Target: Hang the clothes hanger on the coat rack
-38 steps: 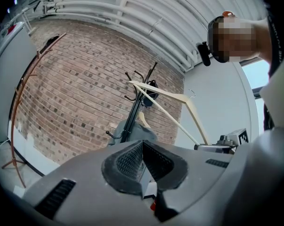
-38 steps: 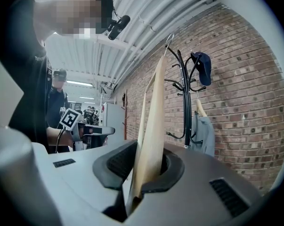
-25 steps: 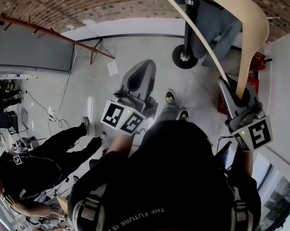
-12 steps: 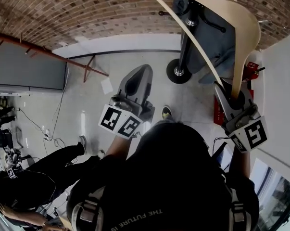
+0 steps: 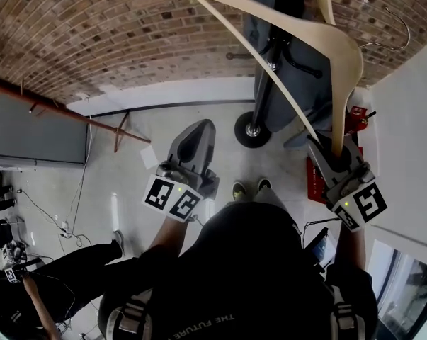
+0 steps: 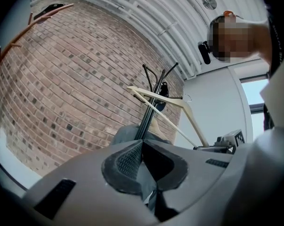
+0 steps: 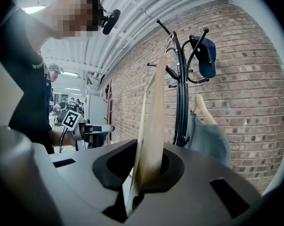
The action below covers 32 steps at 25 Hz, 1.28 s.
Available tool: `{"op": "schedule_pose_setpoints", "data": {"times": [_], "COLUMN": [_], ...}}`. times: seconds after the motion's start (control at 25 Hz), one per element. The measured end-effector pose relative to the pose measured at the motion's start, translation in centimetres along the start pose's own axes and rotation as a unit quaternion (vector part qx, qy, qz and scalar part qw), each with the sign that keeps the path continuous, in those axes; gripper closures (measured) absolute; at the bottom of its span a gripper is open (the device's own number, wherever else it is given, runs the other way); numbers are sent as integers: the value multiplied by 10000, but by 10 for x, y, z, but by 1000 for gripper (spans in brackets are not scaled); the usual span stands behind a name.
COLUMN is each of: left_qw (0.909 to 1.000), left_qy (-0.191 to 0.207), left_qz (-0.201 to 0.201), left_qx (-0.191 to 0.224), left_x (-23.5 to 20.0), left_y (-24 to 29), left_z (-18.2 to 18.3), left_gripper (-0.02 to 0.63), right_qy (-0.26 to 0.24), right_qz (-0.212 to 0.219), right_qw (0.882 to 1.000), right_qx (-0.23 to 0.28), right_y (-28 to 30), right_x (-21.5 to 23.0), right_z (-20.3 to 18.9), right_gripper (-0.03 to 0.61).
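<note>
Right gripper (image 5: pixel 337 160) clamped on one end of the hanger (image 5: pixel 344 62), raised beside the rack (image 5: pixel 261 101). Left gripper (image 5: pixel 196 134) closed, empty. Lift higher, turn hook (image 5: pixel 397 21) over a free peg (image 7: pixel 164 28), lower slowly to avoid swinging.

The right hand-held gripper (image 7: pixel 142 178) clamps the wooden hanger (image 7: pixel 153 112); the black coat rack (image 7: pixel 182 93) stands at 1 o'clock.

Industrial-style lab: brick wall (image 5: pixel 93 34); exposed ceiling pipes (image 6: pixel 132 6); trailing floor cables (image 5: pixel 61 227)
</note>
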<state>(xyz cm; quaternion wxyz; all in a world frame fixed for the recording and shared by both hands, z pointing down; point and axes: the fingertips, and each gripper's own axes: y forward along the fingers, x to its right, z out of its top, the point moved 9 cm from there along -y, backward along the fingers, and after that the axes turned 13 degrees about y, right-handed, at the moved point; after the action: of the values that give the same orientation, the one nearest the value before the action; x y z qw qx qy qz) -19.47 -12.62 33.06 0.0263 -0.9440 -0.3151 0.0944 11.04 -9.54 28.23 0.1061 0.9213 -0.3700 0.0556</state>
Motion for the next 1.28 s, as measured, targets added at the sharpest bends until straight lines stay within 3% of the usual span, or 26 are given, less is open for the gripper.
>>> {"op": "schedule_pose_setpoints", "data": {"times": [0.48,1.28], "left_qw": [10000,9996], "left_qy": [15,91], "left_qz": [88,251], "left_qx": [38,116], "left_x": [-10,-25], "left_y": [39,109], "left_z": [0,-2], "left_gripper": [594,594], "right_qy": [-185,-816], "right_qz": [-208,20], "right_qw": [9987,9847], "right_qx": [-425,-1542], "right_y": [17,51], "right_x": [55,129], "right_z": [31,63], "right_gripper": [532,532]}}
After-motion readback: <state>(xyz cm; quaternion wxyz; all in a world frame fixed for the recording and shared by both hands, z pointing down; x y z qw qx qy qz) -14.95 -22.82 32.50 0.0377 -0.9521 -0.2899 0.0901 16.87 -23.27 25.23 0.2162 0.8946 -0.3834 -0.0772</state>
